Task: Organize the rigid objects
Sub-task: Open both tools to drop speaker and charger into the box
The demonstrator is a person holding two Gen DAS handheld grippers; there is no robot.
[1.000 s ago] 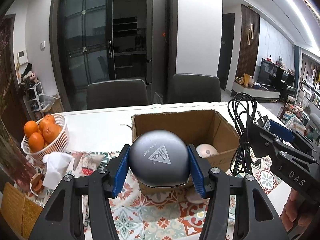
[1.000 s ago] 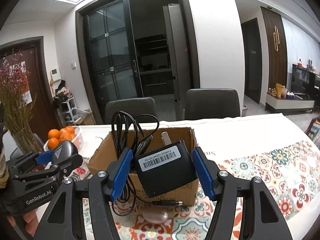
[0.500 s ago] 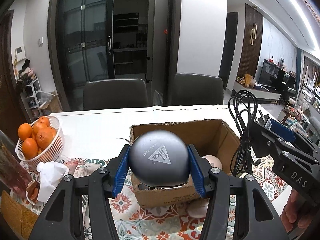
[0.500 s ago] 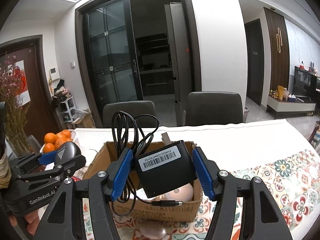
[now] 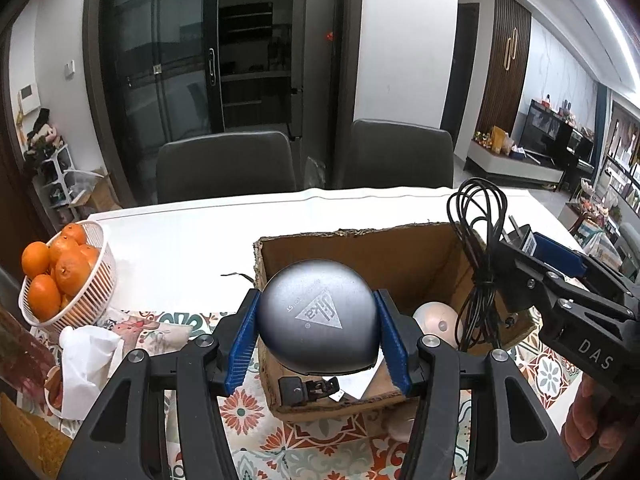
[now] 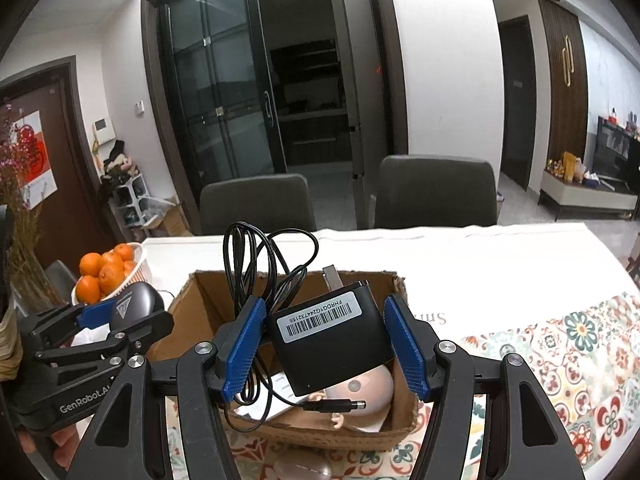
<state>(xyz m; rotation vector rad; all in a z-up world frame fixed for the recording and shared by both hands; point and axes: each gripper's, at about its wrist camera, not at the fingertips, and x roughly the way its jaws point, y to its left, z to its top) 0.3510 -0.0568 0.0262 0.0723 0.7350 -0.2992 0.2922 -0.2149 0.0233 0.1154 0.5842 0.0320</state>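
A round dark-grey case [image 5: 318, 326] with a pale triangular logo is sitting clamped between blue fingers [image 5: 240, 344], hanging over the near-left part of an open cardboard box [image 5: 360, 248]. A black power adapter [image 6: 334, 342] with a white barcode label is hanging tilted over the same box, its looped black cable [image 6: 260, 256] standing up behind it and its plug [image 6: 340, 405] dangling. A pinkish rounded object [image 5: 436, 320] is lying inside the box.

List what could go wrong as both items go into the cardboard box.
The black power adapter trails a looped black cable that could snag the brown cardboard box rim. The grey domed case could drop onto the pale pink egg-shaped device. Both hand-held grippers crowd one opening and may collide.
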